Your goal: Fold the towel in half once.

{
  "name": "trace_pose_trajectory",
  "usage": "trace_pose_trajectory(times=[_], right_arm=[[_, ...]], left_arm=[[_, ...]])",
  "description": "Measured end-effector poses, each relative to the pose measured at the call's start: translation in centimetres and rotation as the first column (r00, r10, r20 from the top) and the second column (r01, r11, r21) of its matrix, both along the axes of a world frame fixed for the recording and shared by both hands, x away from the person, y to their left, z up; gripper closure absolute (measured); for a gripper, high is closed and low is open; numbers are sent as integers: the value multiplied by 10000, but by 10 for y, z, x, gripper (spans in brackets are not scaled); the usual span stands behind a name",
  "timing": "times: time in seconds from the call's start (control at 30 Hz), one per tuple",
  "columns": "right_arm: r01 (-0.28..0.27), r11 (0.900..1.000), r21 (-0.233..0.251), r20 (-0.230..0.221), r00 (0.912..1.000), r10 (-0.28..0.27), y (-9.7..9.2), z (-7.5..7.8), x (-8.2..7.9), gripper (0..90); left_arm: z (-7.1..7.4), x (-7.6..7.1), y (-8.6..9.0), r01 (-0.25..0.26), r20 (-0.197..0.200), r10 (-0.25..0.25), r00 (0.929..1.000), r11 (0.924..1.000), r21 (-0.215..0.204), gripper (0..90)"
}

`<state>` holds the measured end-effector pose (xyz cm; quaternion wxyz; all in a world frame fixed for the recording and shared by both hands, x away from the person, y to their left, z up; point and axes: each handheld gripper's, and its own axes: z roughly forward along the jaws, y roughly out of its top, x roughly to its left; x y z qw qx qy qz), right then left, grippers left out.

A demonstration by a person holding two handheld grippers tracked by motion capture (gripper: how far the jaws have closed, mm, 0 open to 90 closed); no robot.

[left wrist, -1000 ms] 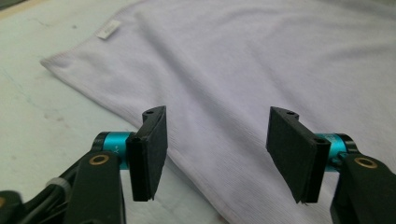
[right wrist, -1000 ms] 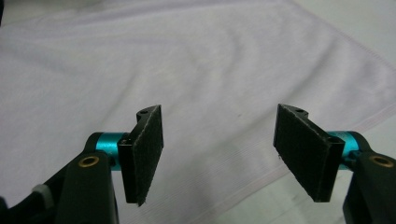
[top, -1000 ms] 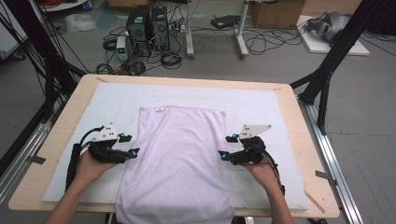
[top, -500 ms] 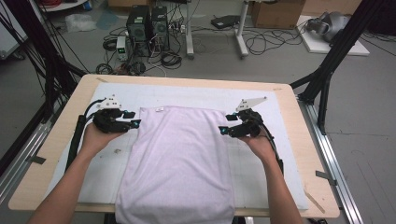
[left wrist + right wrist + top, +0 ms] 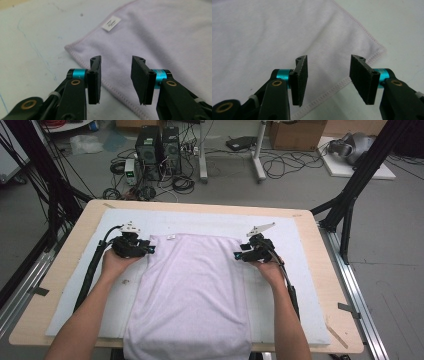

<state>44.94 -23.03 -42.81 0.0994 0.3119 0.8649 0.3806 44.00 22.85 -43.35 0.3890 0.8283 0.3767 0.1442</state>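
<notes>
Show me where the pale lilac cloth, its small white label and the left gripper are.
pale lilac cloth [image 5: 192, 290]: high view, middle of fabric.
small white label [image 5: 111, 23]: left gripper view, label centre.
left gripper [image 5: 116, 75]: left gripper view, between fingertips.

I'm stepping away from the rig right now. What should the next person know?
Left tongs: open, closing in over the towel's far left edge, nothing pinched yet.
Right tongs: open, closing in over the far right edge near the corner, nothing pinched.
Towel lies flat on the white mat, near end hanging off the table.
Done: both hands placed at the far corners.
Left: pinch both, then fold.
</notes>
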Motion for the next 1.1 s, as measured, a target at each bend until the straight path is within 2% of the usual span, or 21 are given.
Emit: trace_pose_trajectory(times=[0.1, 0.2, 0.27, 0.33, 0.4, 0.43, 0.47, 0.53, 0.63, 0.77, 0.87, 0.93, 1.0, 1.1], right_arm=[[213, 9996, -173, -45, 9998, -213, 1, -5, 2, 520], [424, 9979, -493, -266, 9987, -437, 3, -12, 4, 552], [651, 9973, -352, -119, 9978, -655, 3, -13, 3, 635], [687, 9974, -207, -179, 9975, -690, 2, -13, 3, 748], [459, 9988, -163, -333, 9984, -465, 3, -13, 2, 831], [395, 9988, -304, -307, 9987, -404, 5, -12, 2, 845], [309, 9987, -416, -189, 9993, -317, 6, -10, 1, 850], [289, 9991, -320, -158, 9994, -294, 6, -7, -1, 854], [305, 9995, -110, 126, 9995, -304, -1, 4, -4, 856], [193, 9985, 509, 409, 9989, -213, -14, 24, -13, 856], [-70, 9967, 814, 497, 9988, 29, -20, 36, -24, 856], [-240, 9957, 889, 509, 9985, 195, -21, 42, -33, 856], [-476, 9957, 795, 756, 9963, 416, -20, 48, -44, 856], [-786, 9937, 800, 970, 9928, 707, -19, 54, -64, 856]], left_arm=[[-8, 2, -2, -228, -230, 233, 9995, 9995, 234, 590], [-9, 2, -3, -366, -45, 368, 9993, 9988, 322, 621], [-8, 1, -6, -267, 9, 267, 9996, 9989, 386, 686], [-8, 0, -10, -69, 60, 66, 10000, 9986, 519, 808], [-7, -1, -11, -137, -4, 137, 9999, 9985, 523, 849], [-7, -1, -11, -191, -43, 193, 9998, 9988, 440, 855], [-6, -1, -9, -220, -69, 223, 9997, 9987, 462, 858], [-2, -1, -6, -250, -5, 251, 9997, 9991, 330, 860], [9, -4, 1, -237, 286, 237, 9993, 9997, 13, 862], [27, -14, 11, 66, 593, -53, 9982, 9997, -216, 862], [39, -25, 15, 469, 765, -463, 9960, 9989, -52, 862], [47, -34, 15, 655, 1029, -633, 9927, 9977, -186, 862], [52, -45, 15, 826, 1295, -776, 9885, 9960, -337, 862], [52, -65, 18, 1167, 1450, -1093, 9834, 9922, -435, 862]])
